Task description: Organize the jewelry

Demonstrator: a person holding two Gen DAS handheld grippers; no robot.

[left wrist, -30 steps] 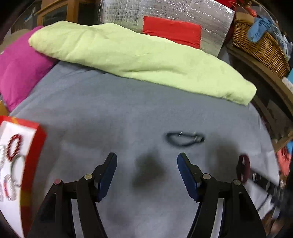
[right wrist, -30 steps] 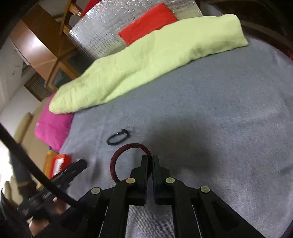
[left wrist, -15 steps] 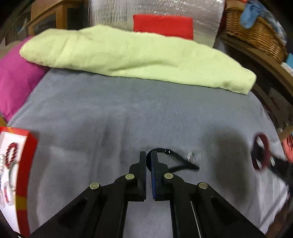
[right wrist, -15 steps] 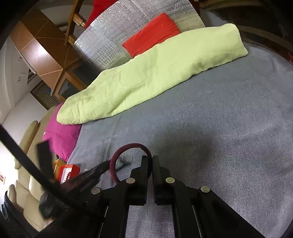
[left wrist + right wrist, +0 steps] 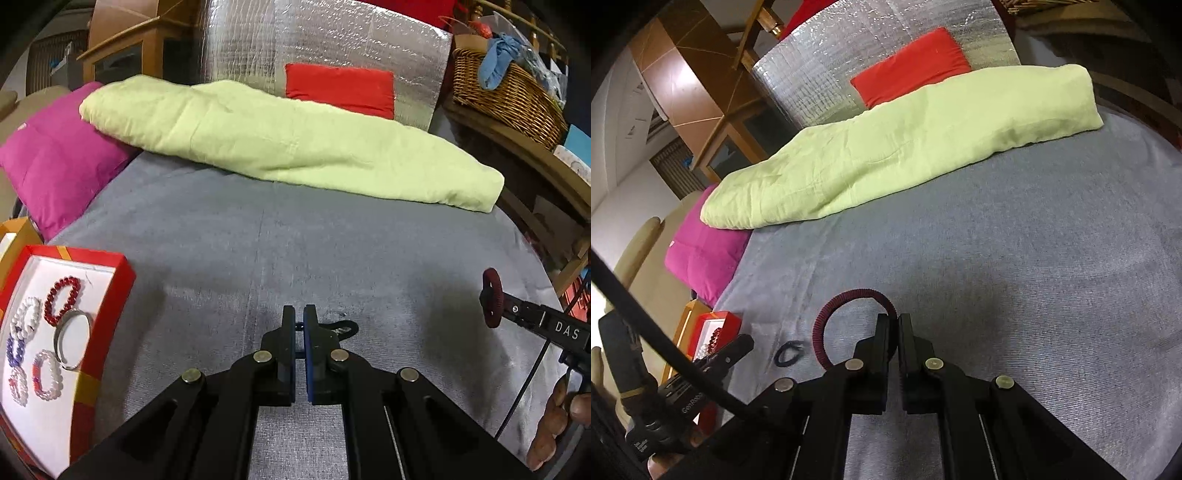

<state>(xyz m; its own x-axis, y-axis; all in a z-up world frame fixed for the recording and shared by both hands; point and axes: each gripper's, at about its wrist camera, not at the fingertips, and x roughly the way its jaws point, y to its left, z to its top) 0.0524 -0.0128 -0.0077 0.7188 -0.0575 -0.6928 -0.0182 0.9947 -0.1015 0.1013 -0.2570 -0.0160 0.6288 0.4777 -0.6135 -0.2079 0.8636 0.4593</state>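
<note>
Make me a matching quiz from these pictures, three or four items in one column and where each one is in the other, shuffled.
1. maroon ring
2. black loop
3. red bead bracelet
4. green blanket

A. in the red box
B. in the right gripper
C. in front of the silver panel
D. in the left gripper

Pairs: 1-B, 2-D, 3-A, 4-C

A red cardboard jewelry box (image 5: pixel 123 275) holding beaded bracelets (image 5: pixel 61 295) sits at the left edge of a grey blanket (image 5: pixel 295 240); a folded pale-green quilt (image 5: pixel 288 144) lies behind, a pink cushion (image 5: pixel 55 158) at its left end.
</note>
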